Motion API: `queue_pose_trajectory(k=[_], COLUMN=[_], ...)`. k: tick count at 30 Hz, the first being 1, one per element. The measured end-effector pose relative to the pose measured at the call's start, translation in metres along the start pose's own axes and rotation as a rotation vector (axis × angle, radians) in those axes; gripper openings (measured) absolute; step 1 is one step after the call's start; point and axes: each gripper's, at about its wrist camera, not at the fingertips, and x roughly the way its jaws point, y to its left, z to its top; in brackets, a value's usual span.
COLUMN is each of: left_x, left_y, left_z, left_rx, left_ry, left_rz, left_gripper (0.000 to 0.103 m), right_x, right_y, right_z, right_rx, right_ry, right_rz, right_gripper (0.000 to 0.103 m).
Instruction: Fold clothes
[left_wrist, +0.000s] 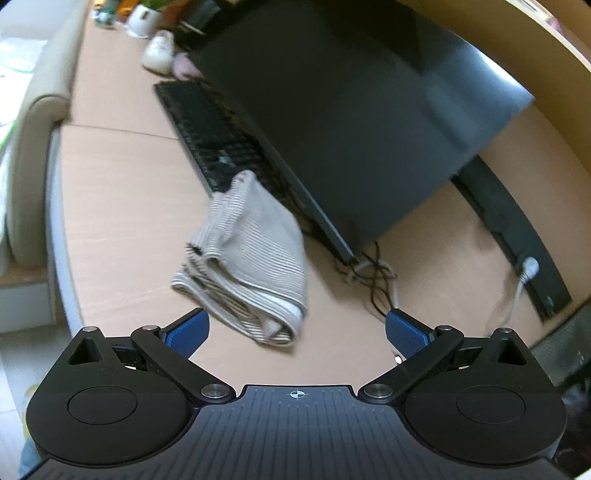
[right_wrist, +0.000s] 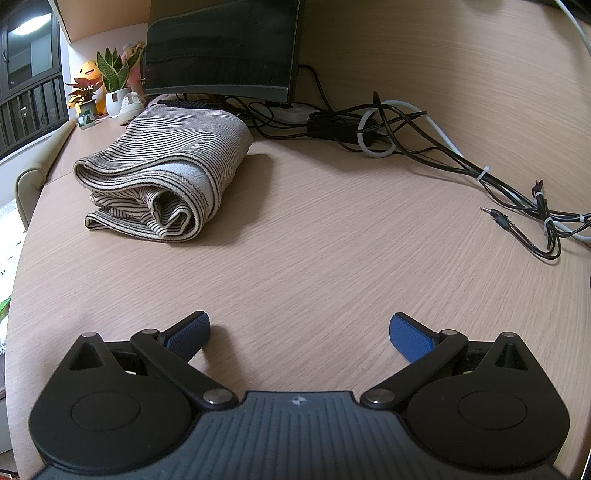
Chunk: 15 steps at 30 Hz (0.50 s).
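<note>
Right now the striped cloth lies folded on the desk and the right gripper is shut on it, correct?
Not quite. The striped cloth does lie folded on the desk, but the right gripper is open and holds nothing; it is apart from the cloth. The right wrist view shows this.

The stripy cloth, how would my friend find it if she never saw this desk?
Look at the big dark monitor standing on the wooden desk. Just in front of it lies the stripy cloth, folded into a thick bundle. It is the only soft, beige, dark-lined thing there; the nearby cables are thin.
</note>
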Motion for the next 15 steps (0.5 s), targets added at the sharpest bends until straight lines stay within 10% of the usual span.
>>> queue_pose_trajectory(k=[15], left_x=[-0.003], left_y=[-0.007], left_z=[-0.01], left_rx=[0.107], left_ry=[0.012], left_rz=[0.006], left_gripper=[0.103], right_x=[0.0], right_y=[0.0], right_z=[0.0], right_rx=[0.0], right_ry=[0.0], right_rz=[0.0], right_gripper=[0.103])
